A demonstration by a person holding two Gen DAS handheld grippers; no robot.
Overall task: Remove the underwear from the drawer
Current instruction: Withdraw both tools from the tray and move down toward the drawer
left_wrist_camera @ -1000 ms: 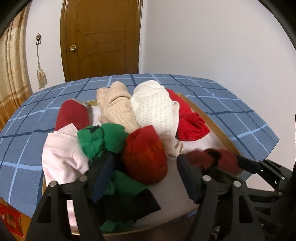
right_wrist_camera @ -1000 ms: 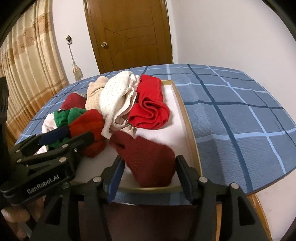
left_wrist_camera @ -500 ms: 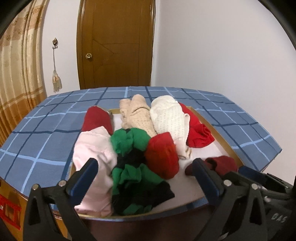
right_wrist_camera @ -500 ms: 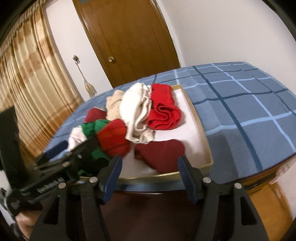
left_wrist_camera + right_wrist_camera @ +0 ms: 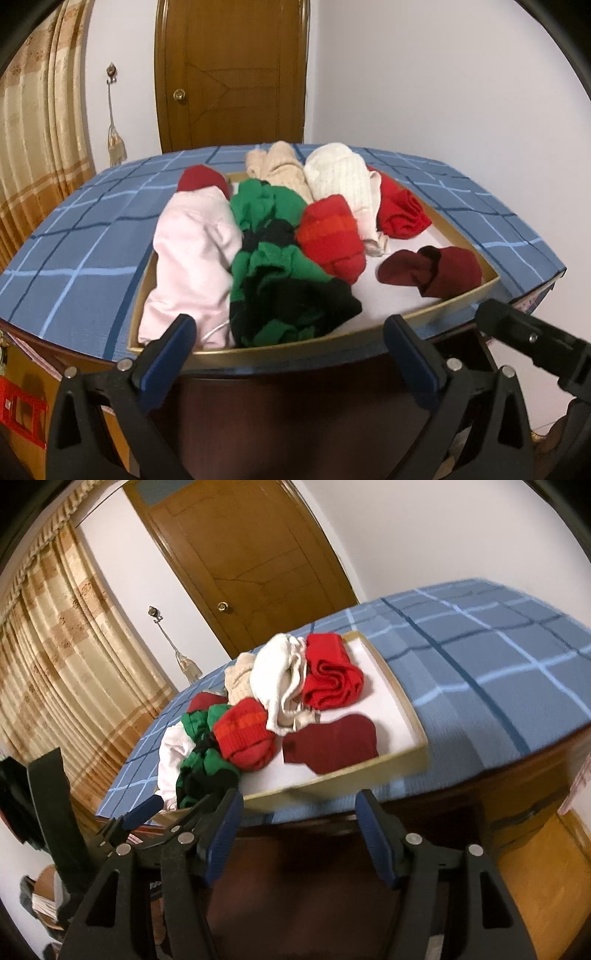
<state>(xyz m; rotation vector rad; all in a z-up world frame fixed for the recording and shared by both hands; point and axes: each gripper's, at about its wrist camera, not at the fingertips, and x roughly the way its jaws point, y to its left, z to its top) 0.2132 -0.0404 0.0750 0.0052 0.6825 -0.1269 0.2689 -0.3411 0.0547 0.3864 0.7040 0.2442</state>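
A shallow drawer with a tan rim [image 5: 461,297] [image 5: 351,775] lies on a blue checked cloth and holds a heap of underwear. A pink piece [image 5: 192,251], a green and black one [image 5: 273,266], a red-orange one [image 5: 332,236] [image 5: 243,734] and a dark maroon one [image 5: 432,271] [image 5: 332,742] lie nearest me. White [image 5: 340,177], beige [image 5: 277,166] and bright red [image 5: 400,210] pieces sit behind them. My left gripper [image 5: 290,343] hangs wide open just before the front rim, holding nothing. My right gripper [image 5: 299,819] is open too, in front of the drawer, with nothing between its fingers.
The cloth-covered table [image 5: 74,266] [image 5: 498,657] drops off at its dark front edge below both grippers. A brown door [image 5: 232,74], a white wall and a gold curtain [image 5: 66,657] stand behind. The right gripper's body [image 5: 532,339] shows low right in the left wrist view.
Both grippers have backed out of the drawer to its front edge. The left jaws opened wide off the heap. The right jaws came off the maroon piece, which stays in the drawer.
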